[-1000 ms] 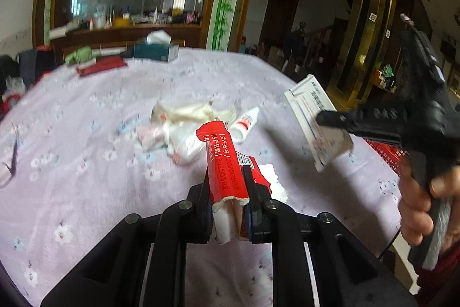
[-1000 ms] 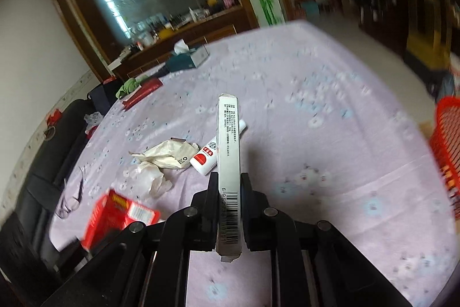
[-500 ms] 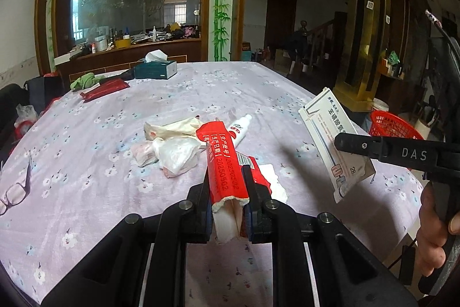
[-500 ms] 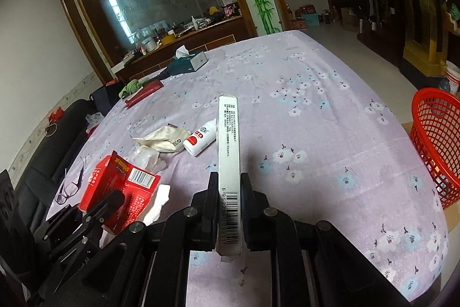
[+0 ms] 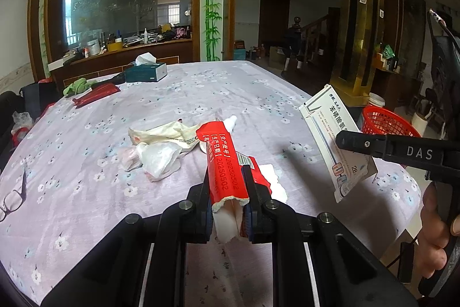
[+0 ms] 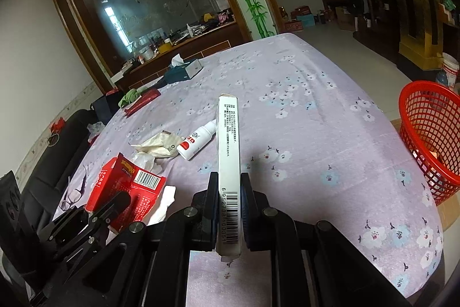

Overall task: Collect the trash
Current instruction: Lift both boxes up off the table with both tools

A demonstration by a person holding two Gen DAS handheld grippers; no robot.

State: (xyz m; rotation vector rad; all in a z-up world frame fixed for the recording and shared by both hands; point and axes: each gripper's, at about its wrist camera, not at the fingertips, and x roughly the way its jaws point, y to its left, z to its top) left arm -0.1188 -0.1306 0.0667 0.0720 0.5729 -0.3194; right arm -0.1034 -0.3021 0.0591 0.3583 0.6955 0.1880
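Holding two boxes: left gripper [image 5: 227,186] red box [image 5: 222,160], right gripper [image 6: 228,192] white box [image 6: 228,146].

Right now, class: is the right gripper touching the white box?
Touching. The right wrist view shows the right gripper clamped on both faces of the white box.

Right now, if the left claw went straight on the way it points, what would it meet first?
Probably the white bottle lying just past the tip of the red box the left claw holds. Depth is unclear; held higher, it would pass over the bottle.
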